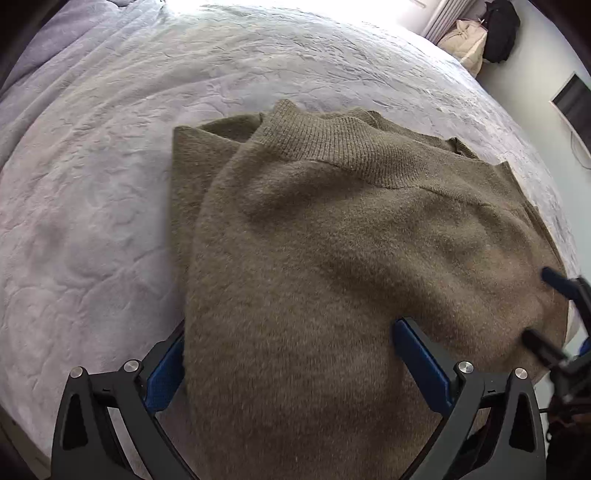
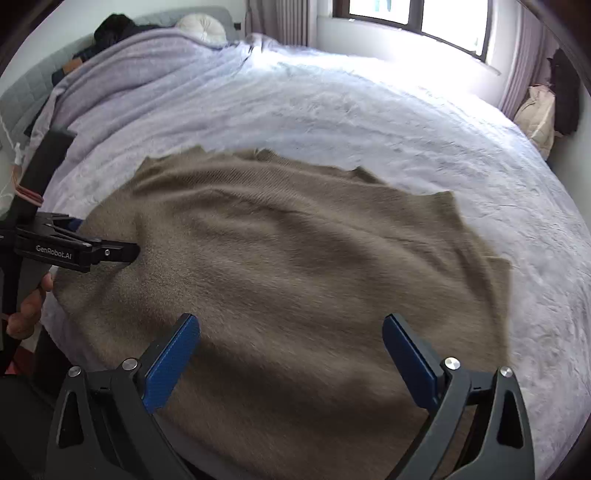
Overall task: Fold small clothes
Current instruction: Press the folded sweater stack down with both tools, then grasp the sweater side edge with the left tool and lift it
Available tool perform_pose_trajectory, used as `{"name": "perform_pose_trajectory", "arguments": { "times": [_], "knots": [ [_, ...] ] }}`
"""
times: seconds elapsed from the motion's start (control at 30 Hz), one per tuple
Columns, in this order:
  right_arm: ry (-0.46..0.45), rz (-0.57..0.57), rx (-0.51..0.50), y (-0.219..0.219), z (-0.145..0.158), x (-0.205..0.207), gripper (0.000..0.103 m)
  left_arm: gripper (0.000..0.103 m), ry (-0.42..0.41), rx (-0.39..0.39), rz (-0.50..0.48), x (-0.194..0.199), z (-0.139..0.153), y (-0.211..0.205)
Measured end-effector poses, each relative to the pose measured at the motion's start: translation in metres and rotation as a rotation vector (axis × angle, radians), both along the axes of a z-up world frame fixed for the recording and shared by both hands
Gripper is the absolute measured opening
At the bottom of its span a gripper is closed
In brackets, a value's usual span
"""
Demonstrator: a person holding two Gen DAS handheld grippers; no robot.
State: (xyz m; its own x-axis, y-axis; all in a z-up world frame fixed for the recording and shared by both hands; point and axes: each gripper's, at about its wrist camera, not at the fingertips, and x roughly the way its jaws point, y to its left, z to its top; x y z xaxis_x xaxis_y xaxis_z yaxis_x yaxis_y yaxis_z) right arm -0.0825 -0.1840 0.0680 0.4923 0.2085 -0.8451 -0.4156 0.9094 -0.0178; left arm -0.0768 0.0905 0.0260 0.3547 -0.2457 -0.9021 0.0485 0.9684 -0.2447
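Observation:
An olive-brown knit sweater (image 1: 332, 258) lies partly folded on the lavender bedspread (image 1: 92, 184), its ribbed collar toward the far side. My left gripper (image 1: 291, 354) is open at the sweater's near-left edge. Its left finger (image 1: 166, 369) is tucked beside and partly under the edge, and its right finger (image 1: 421, 358) rests on top of the knit. In the right wrist view the sweater (image 2: 295, 251) spreads wide. My right gripper (image 2: 291, 339) hovers open over its near edge with nothing between its fingers. The left gripper (image 2: 110, 245) shows at the left, pressing on the fabric.
A folded lavender blanket (image 2: 140, 74) and a pale pillow (image 2: 201, 26) lie at the head of the bed. A cream bag (image 2: 535, 114) and dark clothing (image 2: 563, 92) stand by the wall under the window. A hand (image 2: 29, 306) holds the left gripper's handle.

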Motion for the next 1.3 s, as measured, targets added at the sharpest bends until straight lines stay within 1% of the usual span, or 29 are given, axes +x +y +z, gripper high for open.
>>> {"name": "perform_pose_trajectory", "arguments": {
  "times": [0.07, 0.1, 0.17, 0.2, 0.3, 0.33, 0.37, 0.43, 0.53, 0.57, 0.6, 0.63, 0.73, 0.8, 0.93, 1.03, 1.1, 1.17, 1.2, 1.23, 1.27, 1.3],
  "knots": [
    [0.044, 0.010, -0.018, 0.017, -0.019, 0.008, 0.102, 0.103, 0.008, -0.036, 0.008, 0.004, -0.002, 0.002],
    [0.033, 0.001, -0.027, 0.021, -0.021, 0.010, 0.103, 0.103, 0.002, -0.042, -0.002, 0.004, -0.002, 0.002],
    [0.039, 0.003, -0.036, 0.027, -0.016, 0.015, 0.103, 0.103, -0.015, -0.045, -0.030, 0.001, -0.002, 0.003],
    [0.038, 0.009, -0.033, 0.030, -0.007, 0.018, 0.103, 0.103, -0.019, -0.054, -0.041, -0.001, -0.002, 0.006],
    [-0.040, 0.018, 0.002, 0.032, 0.018, 0.021, 0.103, 0.103, -0.026, -0.096, -0.041, -0.013, 0.002, 0.020],
    [-0.051, 0.018, 0.001, 0.033, 0.022, 0.024, 0.103, 0.103, -0.021, -0.110, -0.039, -0.016, 0.001, 0.025],
    [-0.054, 0.017, -0.005, 0.036, 0.023, 0.029, 0.103, 0.103, -0.016, -0.108, -0.041, -0.018, 0.001, 0.026],
    [-0.021, 0.003, -0.043, 0.043, 0.011, 0.045, 0.103, 0.103, -0.013, -0.080, -0.049, -0.017, -0.001, 0.021],
    [0.072, 0.007, -0.100, 0.057, -0.027, 0.069, 0.103, 0.103, -0.006, -0.022, -0.047, -0.012, -0.006, 0.010],
    [0.059, -0.001, -0.084, 0.056, -0.035, 0.074, 0.103, 0.103, -0.007, -0.014, -0.046, -0.010, -0.007, 0.008],
    [0.039, -0.009, -0.067, 0.054, -0.035, 0.074, 0.103, 0.103, -0.012, -0.012, -0.047, -0.009, -0.008, 0.006],
    [0.038, -0.013, -0.063, 0.054, -0.033, 0.074, 0.103, 0.103, -0.011, -0.014, -0.052, -0.009, -0.007, 0.006],
    [0.057, -0.023, -0.061, 0.049, -0.024, 0.065, 0.103, 0.103, -0.004, -0.065, -0.044, -0.013, -0.001, 0.018],
    [0.059, -0.015, -0.049, 0.041, -0.020, 0.049, 0.103, 0.103, -0.007, -0.087, -0.024, -0.020, 0.002, 0.033],
    [0.024, -0.004, -0.022, 0.019, -0.018, 0.010, 0.103, 0.103, 0.014, -0.171, -0.029, -0.023, -0.004, 0.050],
    [0.022, -0.002, -0.008, 0.017, -0.020, 0.005, 0.103, 0.103, 0.027, -0.159, -0.053, -0.012, -0.007, 0.041],
    [0.012, 0.002, -0.017, 0.016, -0.020, -0.001, 0.103, 0.103, 0.028, -0.142, -0.074, 0.000, -0.009, 0.025],
    [0.002, 0.007, -0.024, 0.018, -0.020, -0.003, 0.103, 0.103, 0.025, -0.103, -0.103, 0.011, -0.007, 0.005],
    [0.001, 0.008, -0.024, 0.017, -0.020, -0.005, 0.103, 0.103, 0.023, -0.102, -0.111, 0.011, -0.005, 0.002],
    [0.000, 0.009, -0.023, 0.016, -0.019, -0.006, 0.103, 0.098, 0.017, -0.111, -0.125, 0.013, -0.002, -0.007],
    [0.001, 0.011, -0.021, 0.015, -0.019, -0.007, 0.103, 0.089, 0.010, -0.105, -0.129, 0.014, 0.001, -0.011],
    [0.003, 0.014, -0.020, 0.013, -0.017, -0.008, 0.103, 0.072, 0.004, -0.089, -0.135, 0.014, 0.003, -0.015]
  ]
}}
